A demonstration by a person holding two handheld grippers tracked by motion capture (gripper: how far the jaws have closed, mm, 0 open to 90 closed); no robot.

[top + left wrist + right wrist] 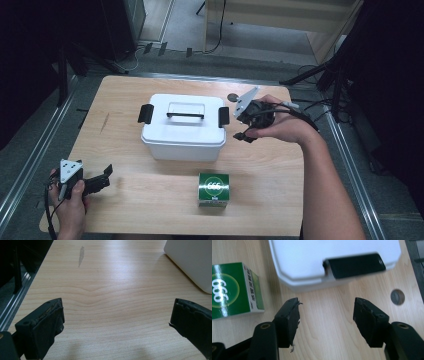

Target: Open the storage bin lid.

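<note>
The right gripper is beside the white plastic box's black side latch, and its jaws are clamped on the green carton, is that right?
Not quite. The right gripper is beside the white plastic box's black side latch, but its jaws are open over bare table; the green cardboard carton lies apart from them. The right gripper view shows this.

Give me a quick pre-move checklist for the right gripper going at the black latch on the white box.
1. Right gripper empty: ok, nothing between the jaws in the right gripper view.
2. Jaws wide enough apart for the right-hand latch: ok, the gap looks about right, though hedged.
3. Jaws lined up with that latch: not ok, they sit short of it, over bare table.
4. Lid on the white box: ok, seated, handle flat on top.
5. Left-hand latch state: cannot tell if clipped.
6. Green carton and left gripper out of the path: ok, both near the front edge, left jaws open.
</note>
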